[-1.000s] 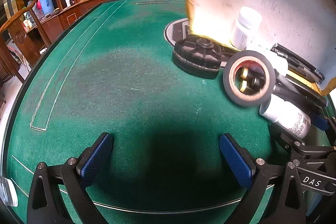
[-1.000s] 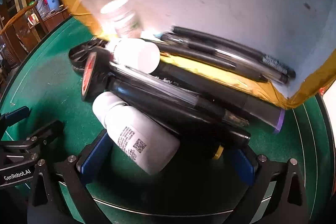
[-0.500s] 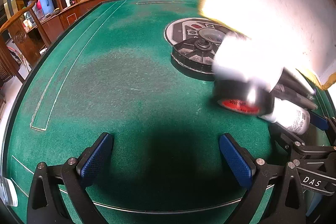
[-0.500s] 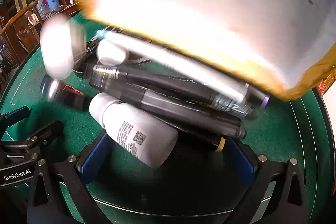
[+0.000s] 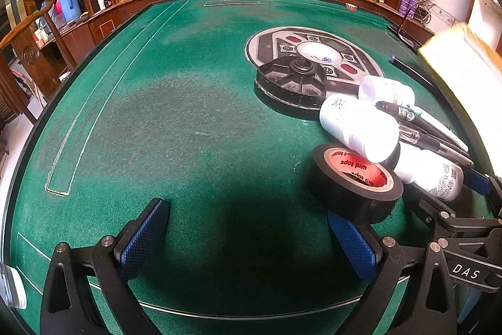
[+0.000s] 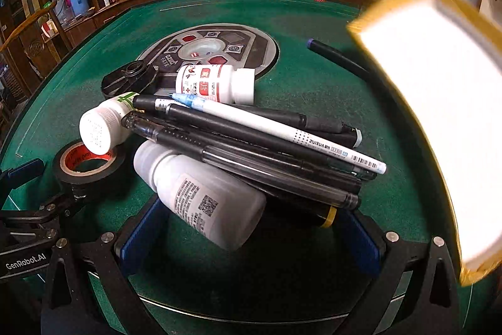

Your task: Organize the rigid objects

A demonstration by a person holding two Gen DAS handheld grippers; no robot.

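A pile of rigid items lies on the green felt table (image 5: 175,127). In the right wrist view, several pens (image 6: 266,153) and a white pen (image 6: 282,127) lie across a white QR-coded bottle (image 6: 204,197). That bottle's base reaches between the fingers of my open right gripper (image 6: 249,237). A red-labelled bottle (image 6: 216,83) lies behind the pens. A green-labelled bottle (image 6: 100,127) leans on a black tape roll (image 6: 88,165). My left gripper (image 5: 246,218) stands open over bare felt, with the tape roll (image 5: 354,181) just beyond its right finger.
A blurred white box with a yellow rim (image 6: 439,115) hangs at the right, above the table. A black ribbed disc (image 5: 295,80) rests on the round central panel (image 5: 313,46). A black marker (image 6: 339,55) lies apart. Wooden rail and planter at the back.
The white box swung up and off to the right, uncovering the pile. The tape roll dropped flat and the bottles and pens rolled out. Neither gripper moved.
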